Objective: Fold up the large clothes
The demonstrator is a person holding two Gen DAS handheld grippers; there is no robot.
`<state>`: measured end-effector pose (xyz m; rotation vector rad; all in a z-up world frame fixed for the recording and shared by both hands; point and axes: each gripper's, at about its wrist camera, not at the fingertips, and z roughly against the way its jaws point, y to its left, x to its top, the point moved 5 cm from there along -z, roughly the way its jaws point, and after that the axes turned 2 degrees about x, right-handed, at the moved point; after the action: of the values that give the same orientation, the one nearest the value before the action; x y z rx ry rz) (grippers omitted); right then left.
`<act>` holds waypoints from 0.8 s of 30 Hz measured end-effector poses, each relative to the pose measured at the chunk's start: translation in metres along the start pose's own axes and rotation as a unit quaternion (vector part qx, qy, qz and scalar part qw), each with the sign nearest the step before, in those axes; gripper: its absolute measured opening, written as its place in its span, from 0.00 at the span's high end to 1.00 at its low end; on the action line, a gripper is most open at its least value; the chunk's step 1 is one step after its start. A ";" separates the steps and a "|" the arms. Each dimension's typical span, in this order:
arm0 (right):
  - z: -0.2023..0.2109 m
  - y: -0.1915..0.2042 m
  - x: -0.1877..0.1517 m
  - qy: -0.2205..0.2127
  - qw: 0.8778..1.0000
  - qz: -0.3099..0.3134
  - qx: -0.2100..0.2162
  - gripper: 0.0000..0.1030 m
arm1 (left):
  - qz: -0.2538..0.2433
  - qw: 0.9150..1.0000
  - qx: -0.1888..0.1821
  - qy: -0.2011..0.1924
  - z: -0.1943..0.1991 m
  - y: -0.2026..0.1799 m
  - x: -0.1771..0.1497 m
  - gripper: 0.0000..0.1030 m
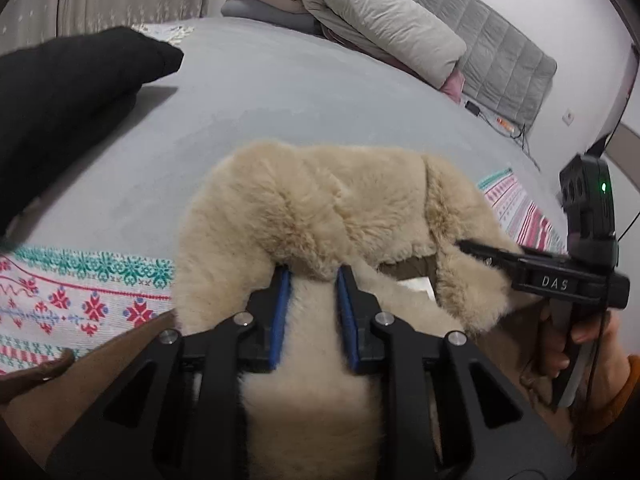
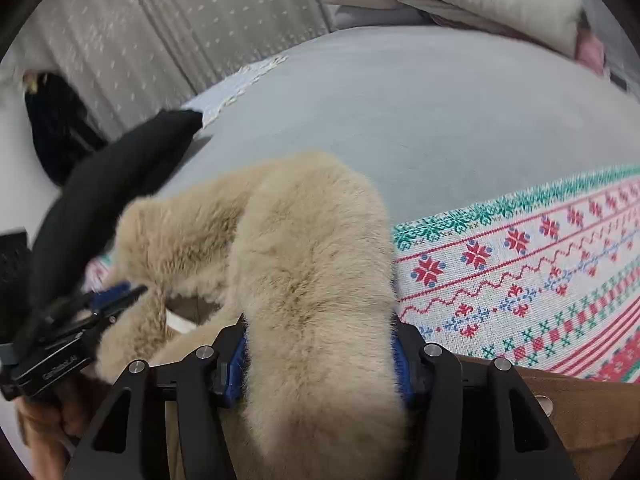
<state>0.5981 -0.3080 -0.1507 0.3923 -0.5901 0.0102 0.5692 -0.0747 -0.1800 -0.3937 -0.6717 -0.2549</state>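
- The fur-lined coat (image 1: 320, 216) is lying low and centre in both views, on the patterned blanket (image 2: 520, 272) over the grey bedspread (image 1: 300, 92), its brown suede outer (image 2: 580, 412) showing at the lower right of the right wrist view.
- The left gripper (image 1: 313, 276) is reaching into the fur with narrowed jaws; whether the pads are pinching anything, I cannot tell.
- The right gripper (image 2: 320, 340) is straddling a thick roll of fur; a firm clamp is uncertain.
- The fold is looking early: the coat is bunched, not squared, with flattening and stacking remaining.
- A black garment (image 1: 68, 92) is lying at the upper left.
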 end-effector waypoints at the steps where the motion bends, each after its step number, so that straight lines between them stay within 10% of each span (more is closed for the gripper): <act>1: 0.002 0.000 0.000 0.000 1.000 -0.004 -0.002 0.45 | 0.000 1.000 0.000 -0.004 0.004 -0.001 -0.001 0.73; 4: 0.027 0.001 -0.008 -0.007 0.997 0.009 -0.073 0.33 | 0.017 1.000 0.000 -0.010 0.034 -0.005 -0.010 0.69; 6: 0.053 0.010 -0.015 -0.014 0.996 0.024 -0.081 0.32 | 0.030 1.000 0.004 -0.005 0.060 -0.007 -0.017 0.50; 8: 0.084 0.025 -0.028 -0.021 0.995 0.047 -0.083 0.29 | 0.018 0.999 0.036 -0.016 0.091 -0.009 -0.028 0.11; 17: 0.206 0.073 -0.116 -0.011 0.987 0.107 -0.121 0.20 | -0.117 0.981 0.156 -0.011 0.242 0.003 -0.101 0.10; 24: 0.270 0.098 -0.184 -0.010 0.989 0.115 -0.097 0.19 | -0.099 0.970 0.223 -0.023 0.358 0.083 -0.152 0.10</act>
<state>0.2873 -0.2963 -0.0105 0.1343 -0.6483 0.1689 0.2864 0.1693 -0.0452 0.0989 -0.7922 -0.2752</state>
